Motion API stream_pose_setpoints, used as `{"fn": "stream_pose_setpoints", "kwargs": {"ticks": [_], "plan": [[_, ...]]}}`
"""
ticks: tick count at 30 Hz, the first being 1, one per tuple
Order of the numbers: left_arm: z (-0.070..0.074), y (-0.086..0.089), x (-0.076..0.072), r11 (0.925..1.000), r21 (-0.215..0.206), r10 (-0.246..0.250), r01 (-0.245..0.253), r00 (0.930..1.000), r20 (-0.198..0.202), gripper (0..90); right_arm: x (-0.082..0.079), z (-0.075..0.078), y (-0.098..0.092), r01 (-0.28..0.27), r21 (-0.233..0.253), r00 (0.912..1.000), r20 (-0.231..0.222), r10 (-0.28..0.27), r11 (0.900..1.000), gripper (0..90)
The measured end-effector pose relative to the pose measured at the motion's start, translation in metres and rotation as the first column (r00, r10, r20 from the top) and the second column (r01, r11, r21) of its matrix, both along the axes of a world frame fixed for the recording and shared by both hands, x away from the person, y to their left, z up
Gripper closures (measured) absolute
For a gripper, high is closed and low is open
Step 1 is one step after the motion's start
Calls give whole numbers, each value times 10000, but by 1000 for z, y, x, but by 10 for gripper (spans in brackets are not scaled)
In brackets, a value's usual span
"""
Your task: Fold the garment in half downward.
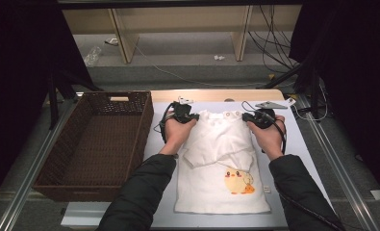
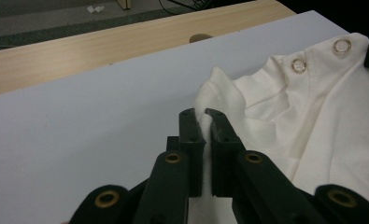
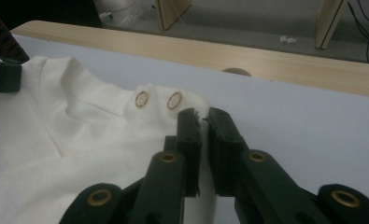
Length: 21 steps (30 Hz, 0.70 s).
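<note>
High view – fixed above person's side, faces forward and down, far enough to take in whole worktop [image 1: 293,139], wicker basket [image 1: 98,139] at left, floor and shelf legs beyond. Left gripper view – rides low on left gripper [image 2: 202,122], looks along its fingers [image 2: 190,135], very near white shirt [image 2: 313,116] edge. Right gripper view – same low, close look along right gripper [image 3: 201,119]. Both gripper views share shirt's snap-button collar and worktop's wooden far edge; all three share shirt.
</note>
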<state>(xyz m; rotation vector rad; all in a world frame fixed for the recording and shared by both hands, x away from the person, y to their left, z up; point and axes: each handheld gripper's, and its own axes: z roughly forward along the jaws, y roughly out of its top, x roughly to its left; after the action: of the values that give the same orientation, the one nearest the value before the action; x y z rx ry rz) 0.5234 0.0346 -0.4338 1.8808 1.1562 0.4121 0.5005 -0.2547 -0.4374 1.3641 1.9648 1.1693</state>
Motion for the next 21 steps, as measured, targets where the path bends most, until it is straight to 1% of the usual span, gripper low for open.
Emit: {"fn": "stream_pose_setpoints", "kwargs": {"ticks": [6, 7, 11, 12, 13, 19, 20, 21], "plan": [[9, 1, 1, 9999, -140, 59, -56, 9998, 204, 854, 0, 8, 0, 63, 107, 9996, 276, -66, 9999, 841], [11, 1, 1, 9999, -109, 41, -39, 9997, 248, 855, 0, 9, 0, 57, 111, 9993, 370, -61, 9999, 841], [16, 0, 1, 9999, -119, 30, -26, 9994, 356, 854, 0, 14, 1, 65, 91, 9992, 386, -69, 9999, 841], [18, 0, 1, 9999, -153, 30, -24, 9991, 426, 854, 0, 16, 1, 60, 148, 9988, 475, -67, 9999, 841], [19, 0, 1, 9998, -184, 36, -28, 9990, 446, 855, 0, 16, 1, 56, 126, 9989, 471, -62, 9999, 841], [24, -1, 3, 9998, -210, 64, -53, 9984, 562, 854, 1, 19, 0, 110, 162, 9982, 595, -119, 9998, 841], [25, 0, 3, 9997, -250, 99, -85, 9982, 593, 855, 0, 21, -1, 113, 135, 9983, 566, -121, 9998, 841], [26, 0, 4, 9995, -287, 109, -92, 9981, 612, 854, 1, 22, -1, 134, 190, 9979, 636, -146, 9997, 841]]}}
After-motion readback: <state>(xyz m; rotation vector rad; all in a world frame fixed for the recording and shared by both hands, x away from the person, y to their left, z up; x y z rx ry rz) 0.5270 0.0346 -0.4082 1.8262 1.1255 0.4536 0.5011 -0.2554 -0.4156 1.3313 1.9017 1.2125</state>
